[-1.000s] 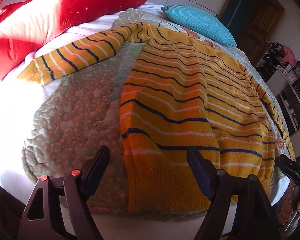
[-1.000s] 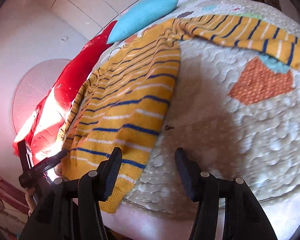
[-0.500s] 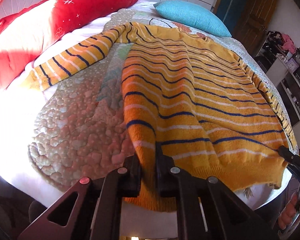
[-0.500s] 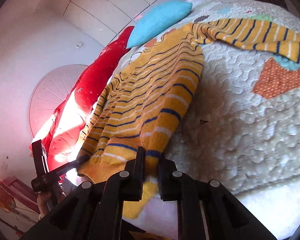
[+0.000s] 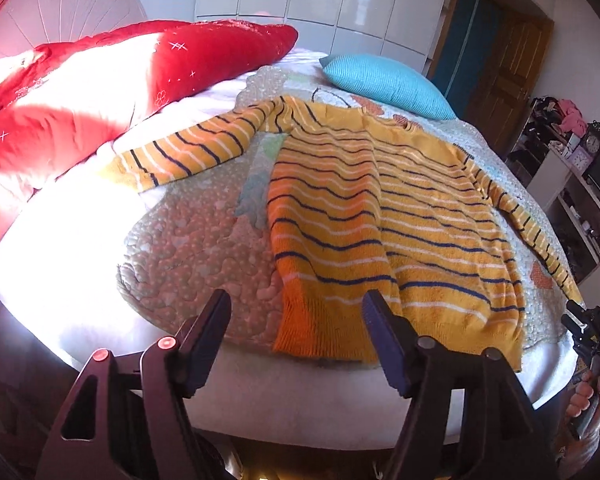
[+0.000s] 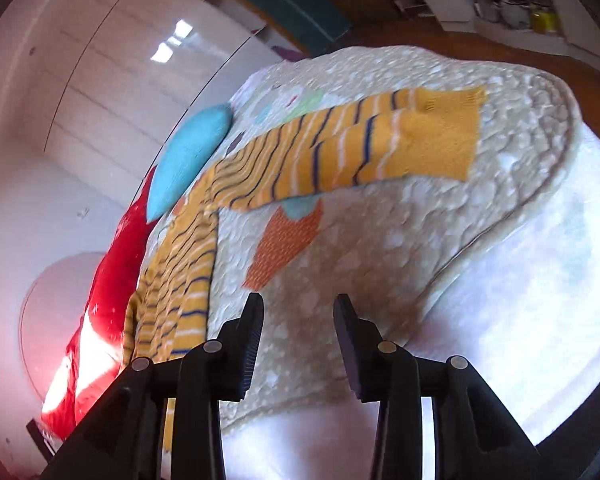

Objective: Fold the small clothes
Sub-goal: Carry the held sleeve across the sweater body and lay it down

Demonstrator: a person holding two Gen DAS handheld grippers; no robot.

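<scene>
Lying flat: the striped sweater point(image 5: 380, 216) is spread face-down or face-up (cannot tell which) on the quilt point(image 5: 196, 240) of the bed, hem toward the near edge, both sleeves stretched outward.
Red duvet point(image 5: 80, 92): bunched at 10 o'clock in the left wrist view, just beside the cuff of the left sleeve point(image 5: 188, 148).
Left hand-held gripper point(image 5: 296, 336): jaws spread wide and holding nothing, hanging at 6 o'clock just short of the hem's left corner; one finger is over bare quilt, the other over the ribbed hem.
Blue cushion point(image 5: 384, 84): at 1 o'clock beyond the collar, clear of the knit.
Right sleeve point(image 6: 364, 156): in the right wrist view it runs toward 1 o'clock, its plain cuff lying near the quilt's edge.
Right hand-held gripper point(image 6: 298, 336): jaws parted and empty, poised over bare quilt at 6 o'clock, the sweater body off at 9 o'clock; this view is blurred.
Stage, as a judgement: the garment looks laid out and no fold is yet made.
Risk, grip: closing on the hem may catch the quilt beneath, since the knit lies flush on the puffy cover, and lift both.
Risk, drag: pulling one side alone could skew the stripes and bunch the body.
Risk, sleeve: the right cuff sits close to the bed's edge and could slide off if tugged.
</scene>
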